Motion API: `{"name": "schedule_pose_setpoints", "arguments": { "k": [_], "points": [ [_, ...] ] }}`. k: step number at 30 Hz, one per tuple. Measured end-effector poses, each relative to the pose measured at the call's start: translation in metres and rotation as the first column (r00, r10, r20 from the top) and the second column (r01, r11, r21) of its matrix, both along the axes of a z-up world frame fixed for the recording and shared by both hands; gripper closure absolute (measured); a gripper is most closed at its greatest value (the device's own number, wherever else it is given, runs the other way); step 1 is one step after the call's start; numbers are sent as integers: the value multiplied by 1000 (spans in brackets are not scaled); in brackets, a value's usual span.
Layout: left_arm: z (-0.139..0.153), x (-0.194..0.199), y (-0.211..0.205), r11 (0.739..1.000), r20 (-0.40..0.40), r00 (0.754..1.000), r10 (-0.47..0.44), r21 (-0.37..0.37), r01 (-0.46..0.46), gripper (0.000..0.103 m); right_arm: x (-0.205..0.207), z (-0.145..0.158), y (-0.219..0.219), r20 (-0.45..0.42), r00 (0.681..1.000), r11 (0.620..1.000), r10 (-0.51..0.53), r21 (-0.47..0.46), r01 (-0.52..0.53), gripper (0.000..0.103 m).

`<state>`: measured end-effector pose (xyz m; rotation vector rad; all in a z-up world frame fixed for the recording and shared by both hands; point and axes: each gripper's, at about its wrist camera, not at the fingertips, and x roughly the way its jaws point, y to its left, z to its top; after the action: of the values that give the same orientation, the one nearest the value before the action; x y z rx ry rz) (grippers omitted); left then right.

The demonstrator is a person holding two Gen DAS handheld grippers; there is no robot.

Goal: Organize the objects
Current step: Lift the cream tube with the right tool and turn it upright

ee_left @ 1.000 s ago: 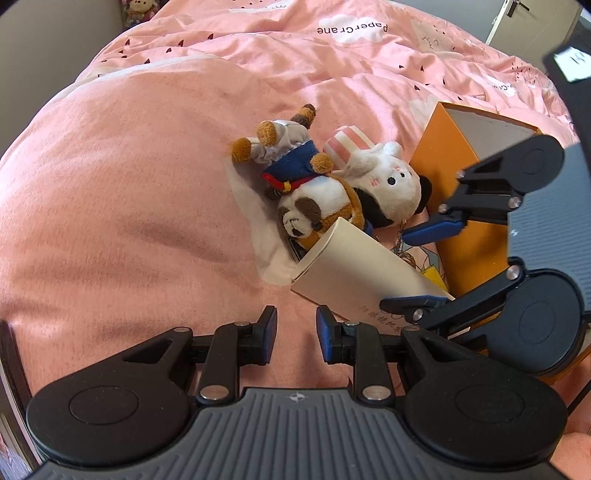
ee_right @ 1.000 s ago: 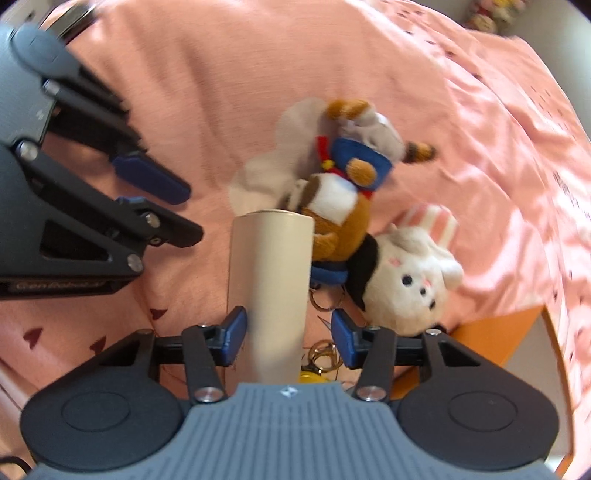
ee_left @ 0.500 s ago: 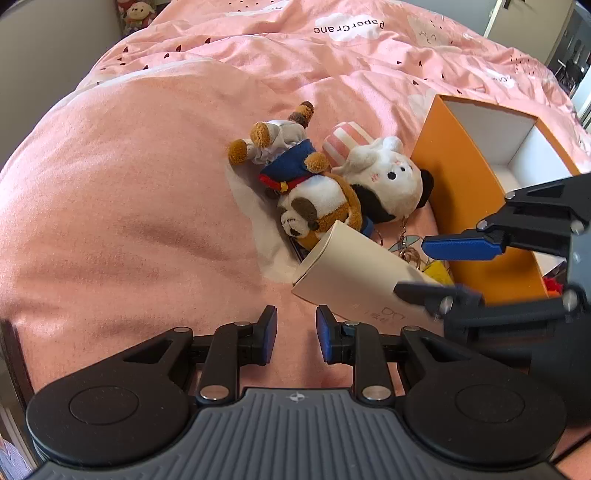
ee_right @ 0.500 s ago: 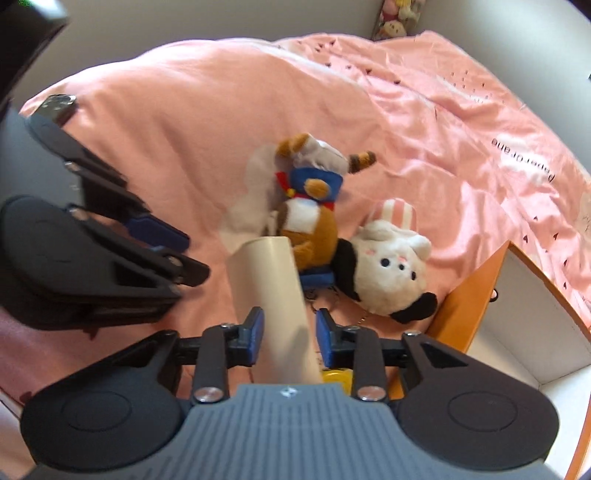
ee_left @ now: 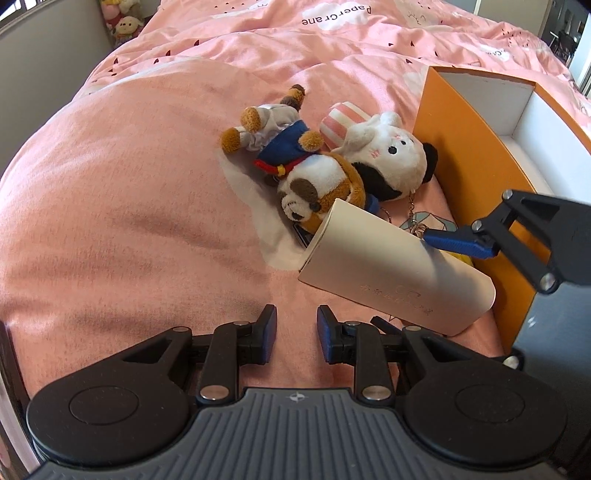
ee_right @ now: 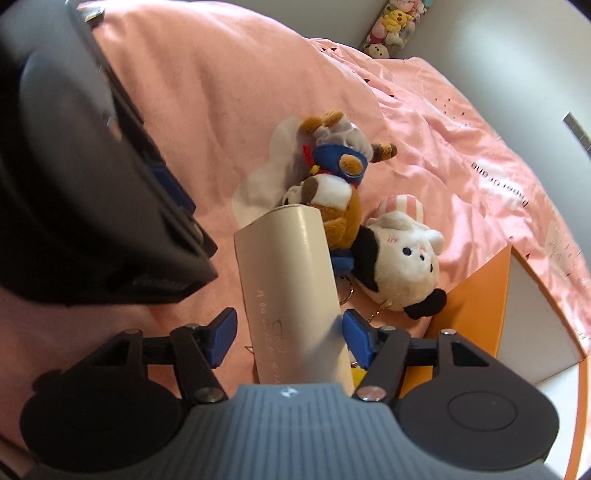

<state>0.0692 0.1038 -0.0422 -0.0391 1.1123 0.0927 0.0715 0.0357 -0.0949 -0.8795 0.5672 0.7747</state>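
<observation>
A cream cardboard tube-shaped box (ee_left: 391,266) lies on the pink bed, also seen in the right wrist view (ee_right: 291,291). My right gripper (ee_right: 290,334) straddles its near end with the jaws wide; the left pad stands clear of it. A brown dog plush in a blue outfit (ee_left: 310,177) and a white rabbit plush (ee_left: 388,162) lie beyond it, with keyrings (ee_left: 413,221). The open orange box (ee_left: 476,155) stands to the right. My left gripper (ee_left: 293,334) is empty, jaws slightly apart, low over the bedspread.
The pink bedspread (ee_left: 129,206) covers everything. Several plush toys (ee_right: 391,26) stand at the far wall. A yellow item (ee_right: 356,374) lies beside the orange box (ee_right: 476,306), partly hidden.
My right gripper's jaws have opened wider around the cream box than half a second ago, and the view has tilted. The left gripper has hardly moved.
</observation>
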Motion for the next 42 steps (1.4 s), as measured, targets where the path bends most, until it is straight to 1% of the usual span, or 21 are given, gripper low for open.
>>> {"name": "schedule_pose_setpoints", "arguments": {
  "k": [4,6,10,15,16,18,21,22,23,26,30,32,34,36,37,38,39,42],
  "points": [
    [-2,-1,2,1000,4,1000,4,-8,-4,72,-7,-13,7,77,997,999,3,-44,0,38],
    [-4,0,2,1000,0,1000,6,1,-6,72,-9,-18,9,106,994,998,15,-55,-9,38],
    [-8,2,3,1000,-8,1000,13,17,-13,73,-7,-24,9,104,994,999,24,-50,-18,29],
    [-11,3,3,999,-15,1000,23,32,-23,75,-3,-29,9,99,995,999,16,-40,-12,28],
    [-11,3,3,999,-15,1000,26,35,-26,76,-3,-29,8,98,995,999,14,-42,-10,30],
    [-10,2,2,999,-15,999,29,39,-29,78,-2,-28,7,109,994,999,12,-49,-6,39],
    [-6,0,4,999,-4,1000,31,13,-31,78,-1,-24,4,109,994,998,14,-57,-8,49],
    [-4,-2,4,1000,2,1000,28,3,-28,78,0,-22,2,102,995,998,17,-55,-11,55],
    [-2,-2,5,1000,6,1000,27,-2,-27,78,1,-18,1,87,996,999,21,-50,-17,59],
    [1,-5,5,1000,14,1000,25,-5,-25,78,10,-4,-5,12,1000,1000,16,-22,-15,65],
    [9,-10,5,1000,27,999,22,-21,-21,76,23,18,-15,-118,993,999,32,17,-31,72],
    [15,-13,5,1000,32,999,15,-23,-15,74,29,31,-19,-202,977,998,63,31,-58,77],
    [21,-14,4,1000,35,999,7,-23,-6,72,36,42,-21,-289,952,995,104,28,-100,78],
    [26,-15,3,1000,39,999,-3,-28,4,70,42,47,-21,-375,917,990,139,19,-143,78],
    [27,-15,2,999,44,999,-7,-39,8,70,38,45,-17,-415,897,987,149,13,-158,78],
    [26,-14,2,999,45,999,-6,-54,8,70,38,42,-14,-441,885,986,150,2,-166,77],
    [25,-11,3,998,41,999,-2,-69,4,70,36,38,-11,-450,881,986,144,-8,-165,77],
    [17,-6,5,995,26,1000,16,-97,-13,70,36,32,-7,-451,884,990,119,-14,-140,76]
  ]
}}
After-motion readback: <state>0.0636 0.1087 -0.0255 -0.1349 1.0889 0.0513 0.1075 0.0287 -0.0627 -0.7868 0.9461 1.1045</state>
